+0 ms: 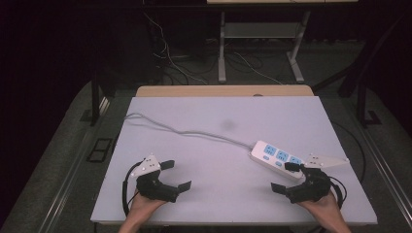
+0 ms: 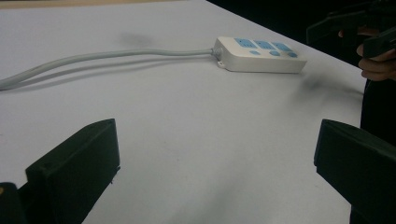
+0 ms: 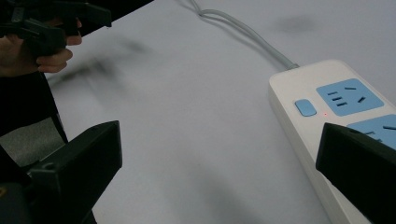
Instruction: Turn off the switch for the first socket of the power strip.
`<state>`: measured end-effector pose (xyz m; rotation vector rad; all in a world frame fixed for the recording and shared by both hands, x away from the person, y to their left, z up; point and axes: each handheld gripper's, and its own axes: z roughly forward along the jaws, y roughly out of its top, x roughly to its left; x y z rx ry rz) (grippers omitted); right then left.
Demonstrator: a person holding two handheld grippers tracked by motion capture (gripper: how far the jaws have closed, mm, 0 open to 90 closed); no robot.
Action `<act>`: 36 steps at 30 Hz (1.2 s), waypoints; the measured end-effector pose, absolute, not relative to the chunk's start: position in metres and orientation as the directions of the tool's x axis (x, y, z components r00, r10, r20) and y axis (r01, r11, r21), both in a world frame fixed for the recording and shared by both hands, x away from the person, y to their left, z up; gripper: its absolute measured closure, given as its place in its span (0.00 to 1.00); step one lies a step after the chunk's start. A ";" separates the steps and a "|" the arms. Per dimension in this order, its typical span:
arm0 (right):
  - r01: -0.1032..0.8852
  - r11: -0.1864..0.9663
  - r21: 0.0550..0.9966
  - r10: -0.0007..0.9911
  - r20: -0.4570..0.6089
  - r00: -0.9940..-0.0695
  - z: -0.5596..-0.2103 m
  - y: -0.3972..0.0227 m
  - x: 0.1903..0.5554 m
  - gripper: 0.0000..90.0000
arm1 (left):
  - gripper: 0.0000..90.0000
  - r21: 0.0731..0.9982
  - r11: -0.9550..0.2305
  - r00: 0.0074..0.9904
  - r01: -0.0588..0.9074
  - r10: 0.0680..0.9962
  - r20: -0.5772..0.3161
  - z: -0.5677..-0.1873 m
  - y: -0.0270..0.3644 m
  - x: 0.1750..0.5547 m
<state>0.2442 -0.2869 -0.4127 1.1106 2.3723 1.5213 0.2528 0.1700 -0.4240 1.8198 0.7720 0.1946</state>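
Both grippers sit wide apart with nothing between them: right gripper [image 1: 290, 177] just beside the power strip [image 1: 276, 156], left gripper [image 1: 176, 175] on bare tabletop [image 1: 218, 194].

Dim room, dark at the edges. Grey floor [image 1: 58, 145] around a pale lilac table [image 1: 204, 116] with a wooden edge [image 1: 223, 91] at the far side. Behind it, white desk legs [image 1: 222, 48] and loose cables [image 1: 170, 58] on the floor.

Smooth white-and-blue plastic power strip [image 1: 278, 157], matt pale tabletop [image 1: 209, 145], matt black plastic claws.
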 end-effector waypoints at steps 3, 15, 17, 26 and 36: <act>0.516 0.236 0.824 0.628 0.276 -0.728 -0.413 -0.286 0.244 0.00 | 0.00 0.891 -0.188 0.774 0.413 0.589 -0.234 -0.424 0.171 0.253; 0.518 0.264 0.814 0.624 0.265 -0.735 -0.412 -0.287 0.244 0.00 | 0.00 0.892 -0.179 0.769 0.415 0.593 -0.239 -0.422 0.174 0.251; 0.517 0.268 0.813 0.626 0.261 -0.735 -0.412 -0.287 0.244 0.00 | 0.00 0.892 -0.179 0.769 0.415 0.594 -0.238 -0.422 0.175 0.251; 0.527 0.290 0.799 0.629 0.256 -0.734 -0.411 -0.285 0.246 0.00 | 0.00 0.893 -0.172 0.764 0.416 0.599 -0.240 -0.422 0.177 0.250; 0.551 0.314 0.773 0.633 0.262 -0.728 -0.406 -0.281 0.250 0.01 | 0.00 0.891 -0.183 0.764 0.415 0.602 -0.233 -0.423 0.177 0.250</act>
